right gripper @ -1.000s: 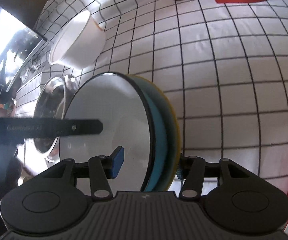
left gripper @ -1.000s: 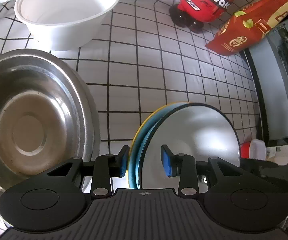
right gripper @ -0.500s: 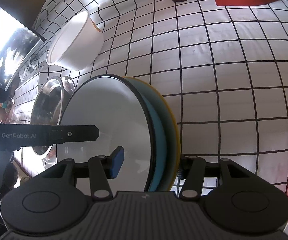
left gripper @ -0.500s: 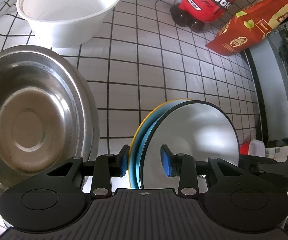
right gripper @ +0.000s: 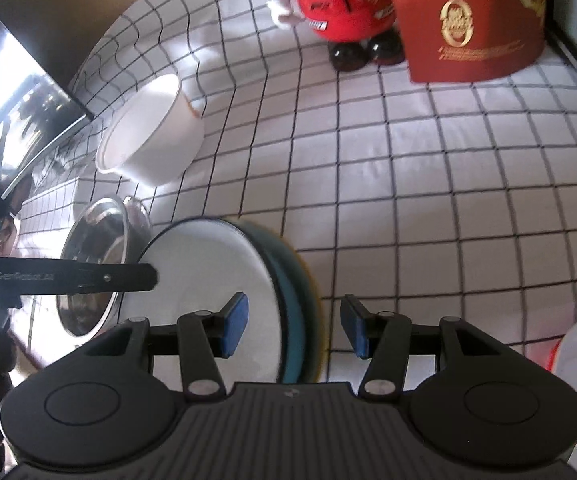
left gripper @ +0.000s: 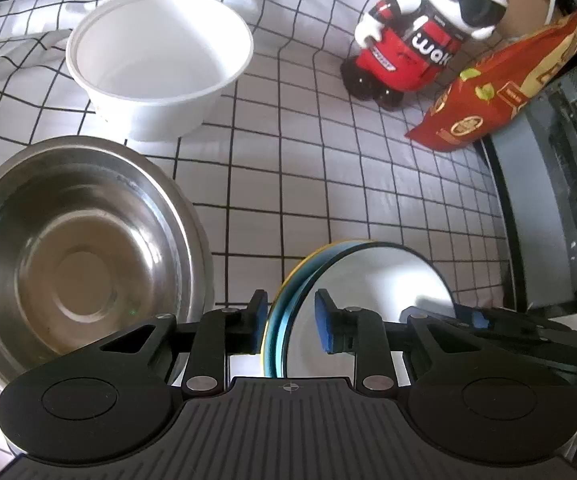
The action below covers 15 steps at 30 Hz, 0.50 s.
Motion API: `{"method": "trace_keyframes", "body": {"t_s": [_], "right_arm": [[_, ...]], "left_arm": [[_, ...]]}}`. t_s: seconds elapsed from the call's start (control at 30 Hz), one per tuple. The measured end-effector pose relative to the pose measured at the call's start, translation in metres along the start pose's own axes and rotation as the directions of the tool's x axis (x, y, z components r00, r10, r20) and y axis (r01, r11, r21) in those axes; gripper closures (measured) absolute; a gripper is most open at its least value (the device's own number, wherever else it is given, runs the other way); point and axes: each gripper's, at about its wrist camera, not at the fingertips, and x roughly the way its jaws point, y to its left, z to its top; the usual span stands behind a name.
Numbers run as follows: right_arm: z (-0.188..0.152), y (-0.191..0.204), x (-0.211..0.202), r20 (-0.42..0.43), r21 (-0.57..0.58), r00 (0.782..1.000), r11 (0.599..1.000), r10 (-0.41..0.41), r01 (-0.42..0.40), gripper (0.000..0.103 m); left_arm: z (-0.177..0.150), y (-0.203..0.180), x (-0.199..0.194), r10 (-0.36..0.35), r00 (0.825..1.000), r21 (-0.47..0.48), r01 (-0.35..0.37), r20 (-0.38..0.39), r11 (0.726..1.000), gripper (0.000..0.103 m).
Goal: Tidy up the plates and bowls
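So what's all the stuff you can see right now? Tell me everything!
plates: 3, white with black rim, blue, yellow; standing on edge together at the front
steel bowls: looks like 2 nested, silver; left of the plates
white bowl: 1, white; behind the steel bowls
toy figure: 1, red, white and black; at the back
snack bag: 1, red and gold; beside the toy figure
tablecloth: 1, white with black grid; under everything
left claw: 1, black with blue pads; closing around the plates
right claw: 1, black with blue pads; open, plates between its pads
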Motion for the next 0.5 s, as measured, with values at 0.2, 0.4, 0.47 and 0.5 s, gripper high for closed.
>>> {"method": "trace_keyframes", "body": {"t_s": [0.2, 0.4, 0.47, 0.5], "right_arm": [[0.003, -0.007, -0.011, 0.043, 0.010, 0.999, 1.000, -0.016, 0.016, 0.062], [0.001, 0.010, -0.019, 0.090, -0.065, 0.995, 0.997, -0.040, 0.046, 0.069], [0.001, 0.014, -0.023, 0.106, -0.089, 0.994, 0.995, -0.037, 0.046, 0.070], [0.001, 0.015, -0.025, 0.112, -0.099, 0.993, 0.994, -0.034, 0.045, 0.073]], "left_arm": [[-0.001, 0.000, 0.000, 0.002, 1.000, -0.009, -0.002, 0.004, 1.000, 0.076], [-0.002, 0.000, -0.004, -0.026, 1.000, -0.020, 0.026, 0.006, 0.999, 0.080], [-0.002, -0.001, -0.005, -0.031, 1.000, -0.016, 0.031, 0.005, 0.999, 0.080], [-0.002, -0.002, -0.005, -0.027, 1.000, -0.012, 0.028, 0.006, 1.000, 0.080]]}}
